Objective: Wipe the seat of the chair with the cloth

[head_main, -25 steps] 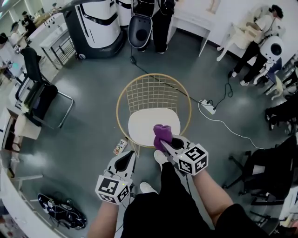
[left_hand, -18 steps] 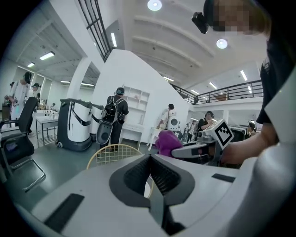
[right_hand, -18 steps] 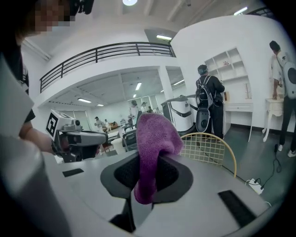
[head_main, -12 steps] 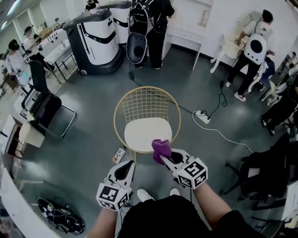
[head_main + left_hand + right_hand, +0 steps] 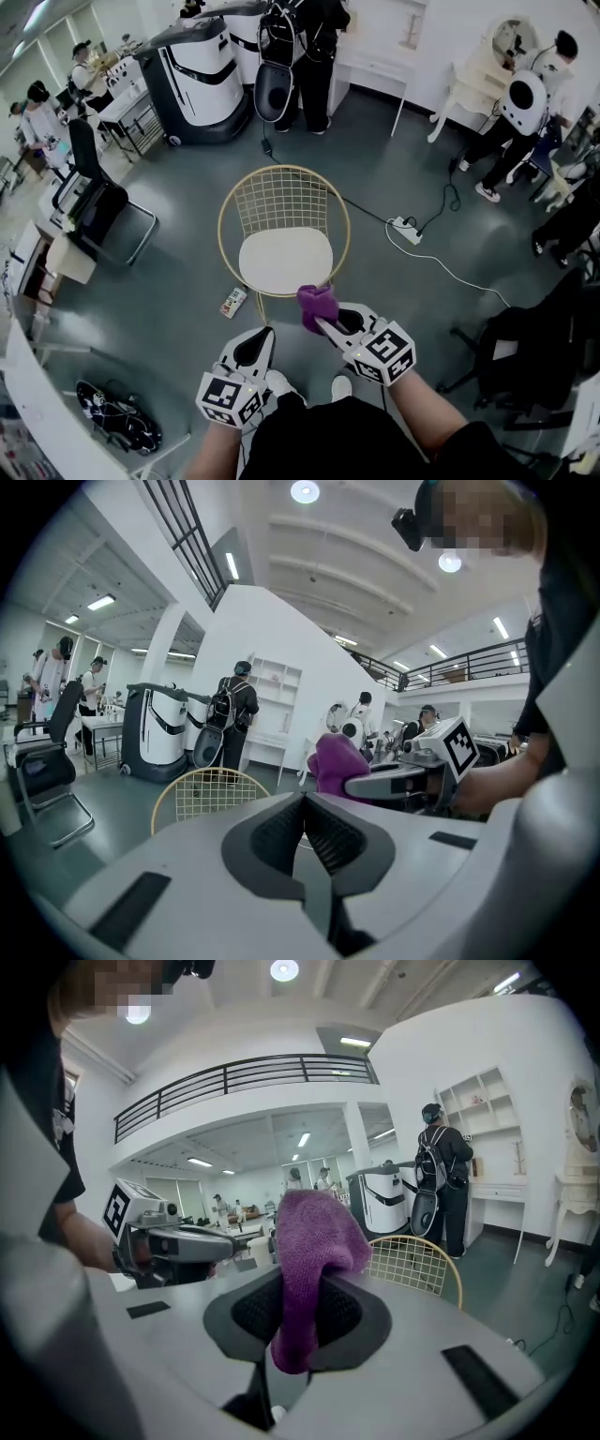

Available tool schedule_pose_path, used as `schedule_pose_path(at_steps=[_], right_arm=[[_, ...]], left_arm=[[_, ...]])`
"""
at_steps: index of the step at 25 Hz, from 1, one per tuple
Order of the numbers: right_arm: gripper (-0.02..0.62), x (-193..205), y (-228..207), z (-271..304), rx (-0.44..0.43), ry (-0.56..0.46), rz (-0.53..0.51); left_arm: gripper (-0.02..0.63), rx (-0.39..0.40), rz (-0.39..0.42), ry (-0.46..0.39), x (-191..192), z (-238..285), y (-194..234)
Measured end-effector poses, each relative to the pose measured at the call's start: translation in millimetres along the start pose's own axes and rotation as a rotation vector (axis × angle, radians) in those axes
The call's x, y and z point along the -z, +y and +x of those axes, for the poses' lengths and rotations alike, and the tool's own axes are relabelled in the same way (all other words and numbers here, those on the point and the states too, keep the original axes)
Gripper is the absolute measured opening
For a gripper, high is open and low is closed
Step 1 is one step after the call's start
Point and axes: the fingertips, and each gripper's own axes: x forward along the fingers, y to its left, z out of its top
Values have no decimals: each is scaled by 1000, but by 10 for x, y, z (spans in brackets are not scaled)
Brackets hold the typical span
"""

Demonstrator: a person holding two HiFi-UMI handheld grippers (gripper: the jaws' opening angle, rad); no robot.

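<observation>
Right gripper [image 5: 326, 322] pinches a fuzzy purple cloth [image 5: 317, 305]; left gripper [image 5: 264, 332] closed, empty; round wire chair [image 5: 281, 202].

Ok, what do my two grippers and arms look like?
The left gripper and right gripper match: smooth light-grey shells, black ribbed pads, each carrying a white cube with black square markers. No cables show. Forearms are bare; the person wears a black top.

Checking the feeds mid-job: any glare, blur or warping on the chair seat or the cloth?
Head view: evenly lit, chair seat sharp with no glare, fisheye bend toward the edges. Right gripper view: cloth crisp in the right claw, corners black. Left gripper view: same black rim, ceiling lamps glare above the shut left claw.
</observation>
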Motion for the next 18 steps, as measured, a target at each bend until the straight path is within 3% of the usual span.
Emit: schedule_pose_path(at_steps=[7, 18], right_arm=[[67, 124, -90, -357, -49, -7, -4], [67, 175, -179, -651, -80, -19, -19]], left_arm=[[11, -31, 15, 3, 25, 98, -473], [11, -44, 5, -17, 17, 283, -843]])
